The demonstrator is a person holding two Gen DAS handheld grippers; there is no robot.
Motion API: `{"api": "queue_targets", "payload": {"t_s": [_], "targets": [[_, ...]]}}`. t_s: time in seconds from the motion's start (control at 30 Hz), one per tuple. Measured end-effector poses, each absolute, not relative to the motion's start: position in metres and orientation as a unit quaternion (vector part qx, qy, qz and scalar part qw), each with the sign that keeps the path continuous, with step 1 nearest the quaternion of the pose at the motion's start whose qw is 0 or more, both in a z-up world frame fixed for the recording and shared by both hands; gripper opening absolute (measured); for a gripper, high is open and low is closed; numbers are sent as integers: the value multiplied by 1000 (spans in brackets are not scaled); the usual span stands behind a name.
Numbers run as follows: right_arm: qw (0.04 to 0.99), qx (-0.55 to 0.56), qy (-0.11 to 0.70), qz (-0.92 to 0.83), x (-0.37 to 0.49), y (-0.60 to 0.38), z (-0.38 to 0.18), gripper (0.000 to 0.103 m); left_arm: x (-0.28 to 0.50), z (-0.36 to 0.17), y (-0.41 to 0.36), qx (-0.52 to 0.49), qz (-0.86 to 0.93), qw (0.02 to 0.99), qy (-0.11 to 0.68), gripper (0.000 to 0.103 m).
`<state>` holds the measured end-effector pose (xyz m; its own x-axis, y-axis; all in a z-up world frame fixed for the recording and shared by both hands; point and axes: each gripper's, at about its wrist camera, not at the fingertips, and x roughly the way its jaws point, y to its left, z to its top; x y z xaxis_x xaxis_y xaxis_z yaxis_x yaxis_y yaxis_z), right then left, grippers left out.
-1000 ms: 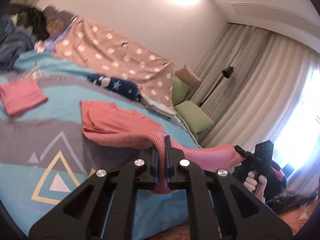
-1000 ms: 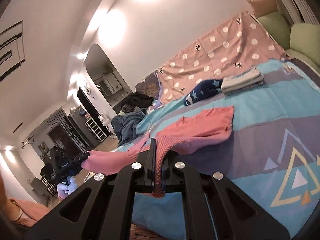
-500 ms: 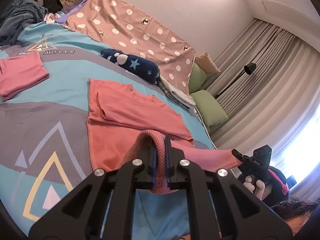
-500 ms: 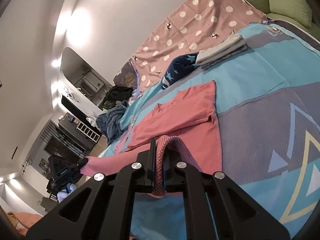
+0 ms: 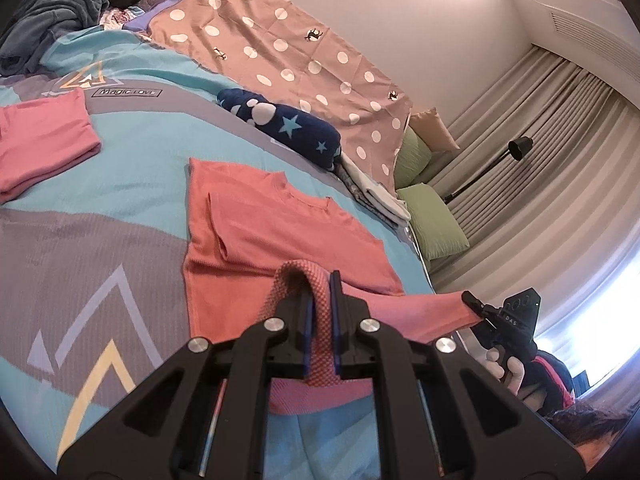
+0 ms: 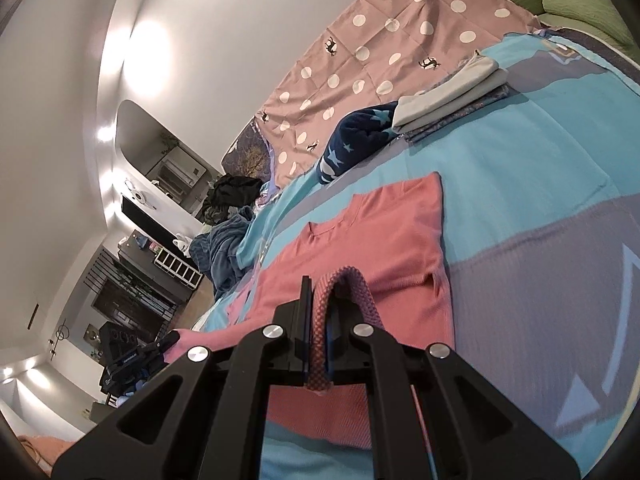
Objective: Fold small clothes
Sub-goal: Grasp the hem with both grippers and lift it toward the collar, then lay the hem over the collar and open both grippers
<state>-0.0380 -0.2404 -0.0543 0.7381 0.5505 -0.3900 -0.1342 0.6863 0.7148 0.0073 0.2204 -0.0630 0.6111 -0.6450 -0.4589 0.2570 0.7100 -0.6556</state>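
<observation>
A bedspread [image 5: 132, 152] in turquoise and grey bands, printed with triangles, is seen covering the bed. At the far left of the left wrist view a folded pink garment [image 5: 40, 144] is laid flat on it. Beyond that, at the head of the view, a heap of dark clothes [image 5: 52, 12] is piled. Towards the middle, a coral shirt [image 5: 276, 232] is spread on the bedspread with its neckline turned away from the camera and one sleeve folded in over the body. The left gripper [image 5: 319, 300] is clamped on the near hem of the shirt, and a loop of the ribbed cloth is raised between its jaws. Behind the shirt a navy roll with stars [image 5: 288, 128] is placed against a brown spotted sheet [image 5: 304, 60], and just to its right a small stack of folded pale cloths [image 5: 380, 196] is set. Green pillows [image 5: 432, 224] and a black lamp [image 5: 516, 148] before grey curtains are noted further right. At the lower right of the same view the right gripper [image 5: 474, 303] is seen held in a hand [image 5: 508, 368], and the other corner of the hem is pinched by it. In the right wrist view that gripper is closed on the hem likewise. The hem is stretched between the two grippers, above the near edge of the bed.
</observation>
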Motion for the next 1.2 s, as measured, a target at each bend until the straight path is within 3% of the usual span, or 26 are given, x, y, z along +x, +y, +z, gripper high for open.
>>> {"api": "queue_targets", "payload": {"t_s": [0.53, 0.6, 0.63, 0.67, 0.7, 0.83, 1.0, 1.2], "targets": [[885, 305, 314, 156, 75, -245, -50, 7, 128, -58, 206, -260, -244, 859, 368, 7], [883, 301, 330, 142, 97, -245, -63, 7, 152, -69, 206, -255, -233, 860, 375, 11], [884, 297, 337, 131, 105, -245, -68, 10, 160, -75, 206, -249, -227, 863, 376, 19], [885, 290, 348, 109, 114, -246, -78, 14, 172, -84, 207, -229, -209, 875, 372, 33], [884, 289, 354, 96, 119, -247, -86, 16, 177, -90, 209, -215, -190, 883, 372, 38], [869, 307, 379, 89, 123, -252, -115, 18, 189, -119, 221, -232, -159, 876, 392, 39], [876, 294, 373, 85, 119, -258, -111, 23, 174, -123, 223, -198, -163, 885, 389, 42], [914, 168, 365, 53, 101, -250, -85, 34, 159, -125, 219, -134, -160, 888, 411, 44]]}}
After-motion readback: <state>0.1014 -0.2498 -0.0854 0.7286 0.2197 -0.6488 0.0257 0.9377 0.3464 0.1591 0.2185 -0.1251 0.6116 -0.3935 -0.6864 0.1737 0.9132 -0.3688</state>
